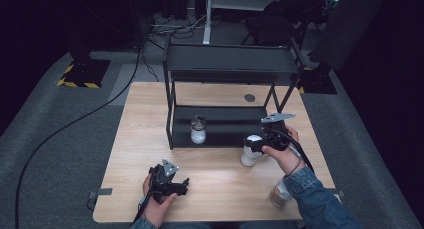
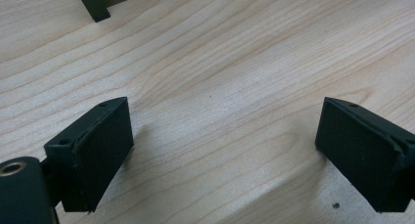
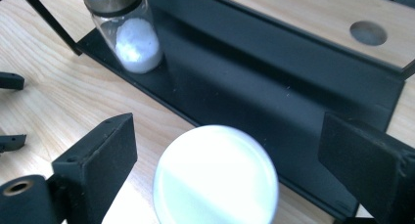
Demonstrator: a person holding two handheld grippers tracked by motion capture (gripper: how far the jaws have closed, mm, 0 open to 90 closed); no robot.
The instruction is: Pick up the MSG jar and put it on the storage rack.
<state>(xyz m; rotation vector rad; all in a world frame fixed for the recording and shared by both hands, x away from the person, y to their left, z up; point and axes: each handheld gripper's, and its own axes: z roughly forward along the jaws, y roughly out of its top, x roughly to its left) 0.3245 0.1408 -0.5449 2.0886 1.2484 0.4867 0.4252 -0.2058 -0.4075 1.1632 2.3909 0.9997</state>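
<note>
A white-lidded jar (image 1: pixel 249 151) stands on the wooden table (image 1: pixel 145 134) just in front of the black shelf rack (image 1: pixel 227 64). My right gripper (image 1: pixel 256 143) hovers over it, open, and the jar's white lid (image 3: pixel 215 182) sits between the two jaws without touching them. A glass shaker with white powder (image 1: pixel 198 130) (image 3: pixel 128 31) stands on the rack's bottom shelf. My left gripper (image 1: pixel 184 185) rests low over the table near the front edge, open, with bare wood (image 2: pixel 220 116) between its jaws.
Another jar (image 1: pixel 279 194) stands at the table's front right edge, beside the person's right sleeve. A round hole (image 1: pixel 249 97) (image 3: pixel 368 33) is cut in the tabletop behind the rack. Cables run over the grey floor at left.
</note>
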